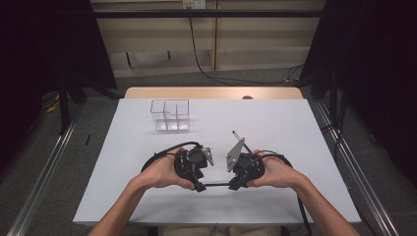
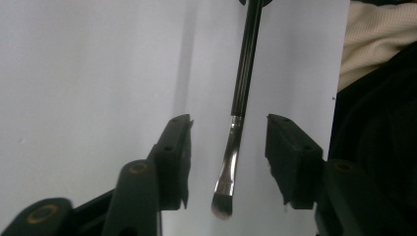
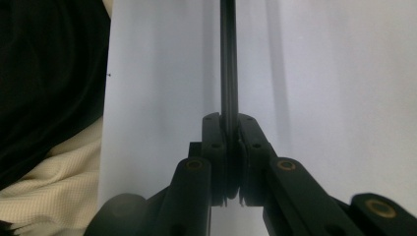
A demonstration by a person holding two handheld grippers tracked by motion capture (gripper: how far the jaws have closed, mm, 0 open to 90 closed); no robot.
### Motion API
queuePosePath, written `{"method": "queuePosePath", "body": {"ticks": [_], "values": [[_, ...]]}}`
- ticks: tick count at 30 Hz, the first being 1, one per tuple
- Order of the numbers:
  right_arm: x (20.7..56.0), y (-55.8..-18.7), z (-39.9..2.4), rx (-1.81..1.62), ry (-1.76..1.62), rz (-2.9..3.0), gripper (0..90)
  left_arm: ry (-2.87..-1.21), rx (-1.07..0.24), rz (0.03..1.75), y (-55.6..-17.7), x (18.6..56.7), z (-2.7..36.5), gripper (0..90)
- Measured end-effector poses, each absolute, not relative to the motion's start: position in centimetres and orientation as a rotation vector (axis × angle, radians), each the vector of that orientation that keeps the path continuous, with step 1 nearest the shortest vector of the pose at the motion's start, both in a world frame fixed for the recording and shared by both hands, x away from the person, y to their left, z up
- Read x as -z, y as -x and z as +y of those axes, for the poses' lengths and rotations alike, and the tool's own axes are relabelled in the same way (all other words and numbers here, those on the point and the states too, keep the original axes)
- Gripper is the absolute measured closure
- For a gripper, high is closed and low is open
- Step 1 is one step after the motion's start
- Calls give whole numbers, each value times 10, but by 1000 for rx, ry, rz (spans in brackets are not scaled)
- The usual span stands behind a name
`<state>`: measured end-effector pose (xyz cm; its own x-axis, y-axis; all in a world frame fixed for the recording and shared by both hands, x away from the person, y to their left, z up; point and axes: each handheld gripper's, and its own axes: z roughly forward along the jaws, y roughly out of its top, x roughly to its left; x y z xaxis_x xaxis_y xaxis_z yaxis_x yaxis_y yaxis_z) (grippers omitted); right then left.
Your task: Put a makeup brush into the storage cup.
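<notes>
near the table's (image 1: 147, 196) front edge, our right tongs (image 3: 231, 147) clamp the brush (image 2: 236, 132) handle; left tongs (image 2: 228, 147) stand half open, its bristle end loose between them, axis running tongs to tongs.

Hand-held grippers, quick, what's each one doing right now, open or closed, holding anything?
Left hand-held gripper: open, the makeup brush lies between its jaws, untouched.
Right hand-held gripper: closed on the brush's handle.
</notes>
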<state>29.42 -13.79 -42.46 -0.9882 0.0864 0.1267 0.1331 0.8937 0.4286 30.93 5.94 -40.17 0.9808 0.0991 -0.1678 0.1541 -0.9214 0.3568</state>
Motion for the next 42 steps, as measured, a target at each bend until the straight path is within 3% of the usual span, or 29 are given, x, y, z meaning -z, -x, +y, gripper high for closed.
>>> {"method": "queuePosePath", "body": {"ticks": [3, 7, 12, 16, 24, 33, 42], "values": [[422, -294, -140, 687, 186, -2948, 842, -2735, 178, 192, -312, 400, 61, 400], [421, -294, -144, 688, 199, -2948, 842, -2676, 154, 228, -313, 396, 64, 209], [421, -294, -149, 694, 221, -2949, 842, -2622, 97, 282, -316, 391, 72, 123], [419, -294, -152, 707, 253, -2972, 841, -2501, 92, 337, -321, 390, 83, 115], [417, -294, -158, 726, 319, -3001, 841, -2453, 54, 392, -323, 394, 98, 40], [424, -290, -175, 807, 440, -3015, 840, -2403, -68, 438, -315, 395, 114, 34], [426, -284, -196, 962, 574, -2963, 841, -2372, -100, 476, -315, 395, 120, 34]]}}
